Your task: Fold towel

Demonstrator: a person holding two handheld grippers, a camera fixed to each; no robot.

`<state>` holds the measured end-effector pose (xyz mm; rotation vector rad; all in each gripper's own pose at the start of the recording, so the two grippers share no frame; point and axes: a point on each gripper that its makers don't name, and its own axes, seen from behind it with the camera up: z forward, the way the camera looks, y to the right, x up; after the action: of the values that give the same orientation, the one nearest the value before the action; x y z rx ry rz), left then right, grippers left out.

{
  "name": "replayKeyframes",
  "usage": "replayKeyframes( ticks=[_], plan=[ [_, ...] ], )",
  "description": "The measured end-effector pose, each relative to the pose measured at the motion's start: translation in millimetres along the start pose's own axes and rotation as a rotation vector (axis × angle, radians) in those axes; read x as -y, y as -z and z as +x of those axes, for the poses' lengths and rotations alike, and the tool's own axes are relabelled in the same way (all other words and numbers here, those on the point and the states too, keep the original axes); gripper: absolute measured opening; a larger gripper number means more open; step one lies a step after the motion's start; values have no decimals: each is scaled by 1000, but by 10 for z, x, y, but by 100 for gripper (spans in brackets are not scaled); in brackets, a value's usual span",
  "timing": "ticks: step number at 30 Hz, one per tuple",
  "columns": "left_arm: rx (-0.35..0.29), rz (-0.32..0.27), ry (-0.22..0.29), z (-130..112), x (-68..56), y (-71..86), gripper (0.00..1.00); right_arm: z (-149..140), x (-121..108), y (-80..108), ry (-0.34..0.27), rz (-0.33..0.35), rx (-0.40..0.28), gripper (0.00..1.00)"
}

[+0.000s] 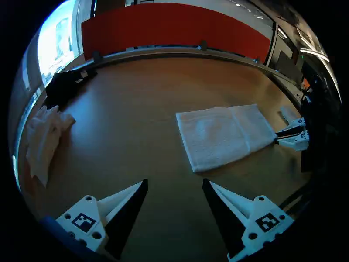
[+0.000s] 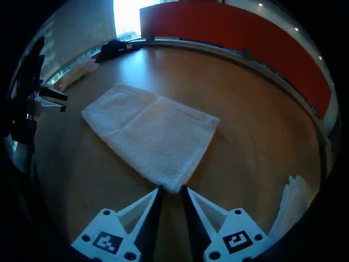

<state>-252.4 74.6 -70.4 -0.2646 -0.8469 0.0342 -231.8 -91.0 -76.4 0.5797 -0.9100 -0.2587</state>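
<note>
A folded white towel (image 1: 224, 135) (image 2: 152, 131) lies flat on the wooden table (image 1: 131, 131). My right gripper (image 2: 171, 190) has its fingers drawn close together on the towel's near corner, which sits pinched between the tips. In the left gripper view that same gripper (image 1: 279, 135) shows at the towel's right corner. My left gripper (image 1: 174, 183) is open and holds nothing, a good way short of the towel. It also shows far off at the left edge of the right gripper view, as the left gripper (image 2: 65, 103).
Crumpled white cloths (image 1: 43, 135) (image 2: 78, 67) lie near the table's edge, with a dark object (image 1: 65, 85) (image 2: 115, 47) beyond them. Another white cloth stack (image 2: 292, 205) sits close to my right gripper. A red partition (image 1: 174, 28) runs along the far edge.
</note>
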Motion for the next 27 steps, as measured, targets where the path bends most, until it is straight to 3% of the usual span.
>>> replayKeyframes(
  ticks=[10,18,27],
  plan=[
    [2,8,10,-40,47,52,93,63,1,23,-7,4,-17,7],
    [-2,13,7,-25,80,75,93,260,0,116,36,-19,-51,5],
    [-14,16,16,-11,100,144,93,754,125,239,137,-26,-113,5]
  ],
)
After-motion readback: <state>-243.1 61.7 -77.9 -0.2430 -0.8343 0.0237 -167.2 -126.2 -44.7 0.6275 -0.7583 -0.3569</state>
